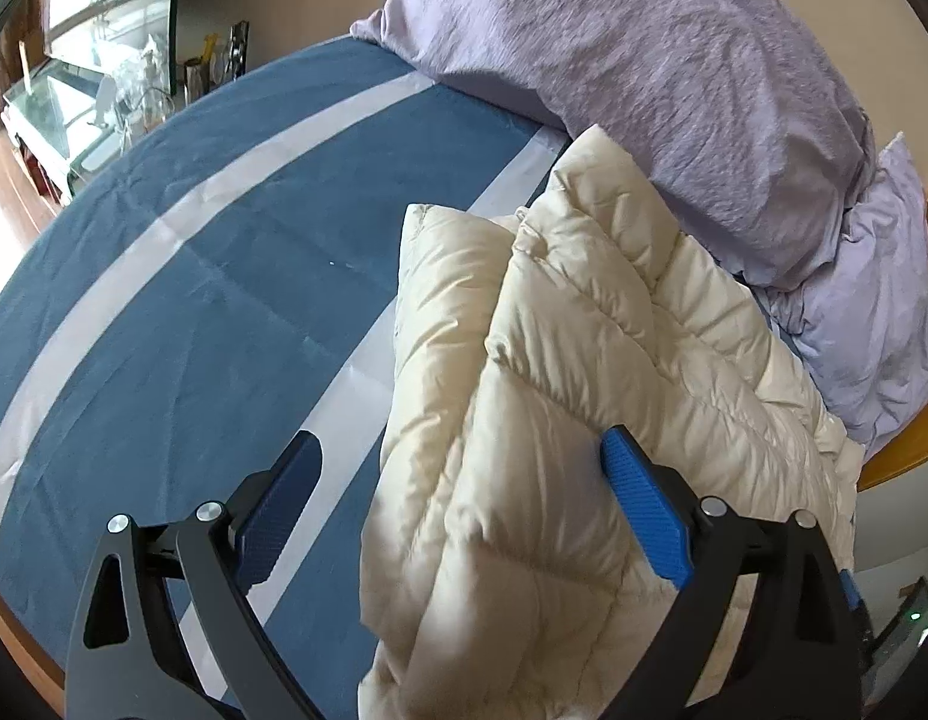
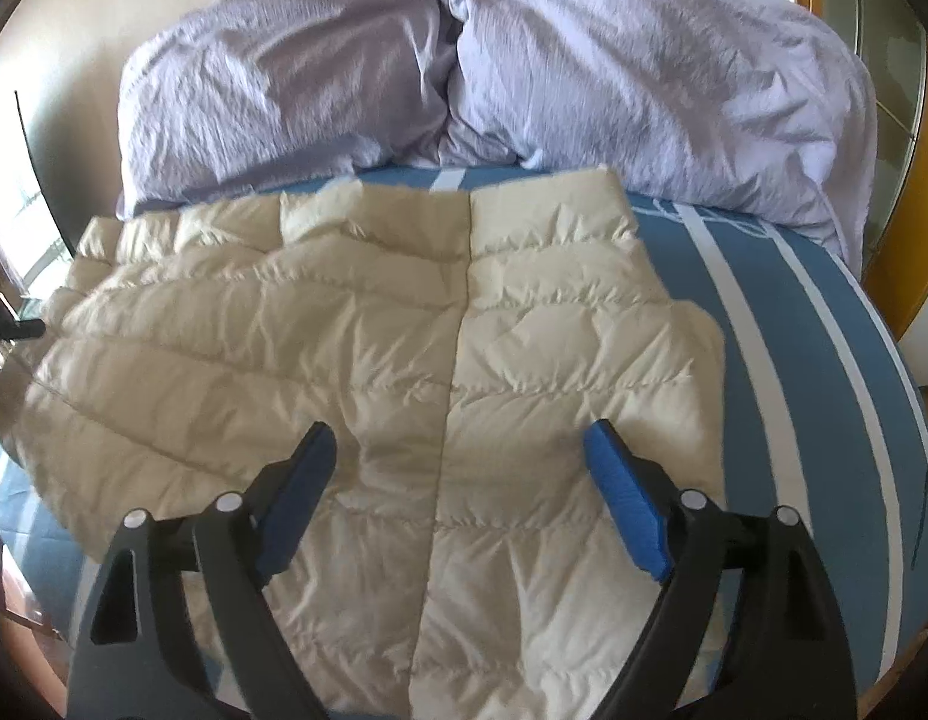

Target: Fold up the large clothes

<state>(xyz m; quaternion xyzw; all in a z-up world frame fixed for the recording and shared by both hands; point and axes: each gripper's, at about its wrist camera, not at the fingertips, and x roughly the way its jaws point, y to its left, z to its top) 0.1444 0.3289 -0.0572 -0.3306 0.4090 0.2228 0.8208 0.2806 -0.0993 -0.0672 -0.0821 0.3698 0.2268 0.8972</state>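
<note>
The cream quilted down jacket [image 2: 404, 372] lies spread on the blue bedsheet with pale stripes [image 1: 164, 300], its far edge close to the two crumpled lilac pillows [image 2: 583, 60] at the head of the bed. In the left wrist view, one side of it already appears turned over into a thick, layered roll.

Your left gripper [image 1: 464, 504] stands wide open: one blue pad hangs over bare sheet, the other sits at or against the folded cream edge. The fisheye view is poor here, so you cannot be sure that pad actually touches the fabric. Your right gripper [image 2: 461, 492] is also spread wide, hovering over the middle of the jacket near its centre seam, with nothing between its pads.

Expect this garment to be light, very soft and springy. The puffed channels will compress under the pads and push back, so a fold will likely want to reopen. The shell looks smooth and faintly shiny, so judge it slippery. A shallow pinch on a single layer may slide out.

Take hold at a hem, a corner or a stitched seam line, where the filling is thinner. Bite deep enough to catch every layer of the roll. Carry the fold over low, then press it flat.
</note>
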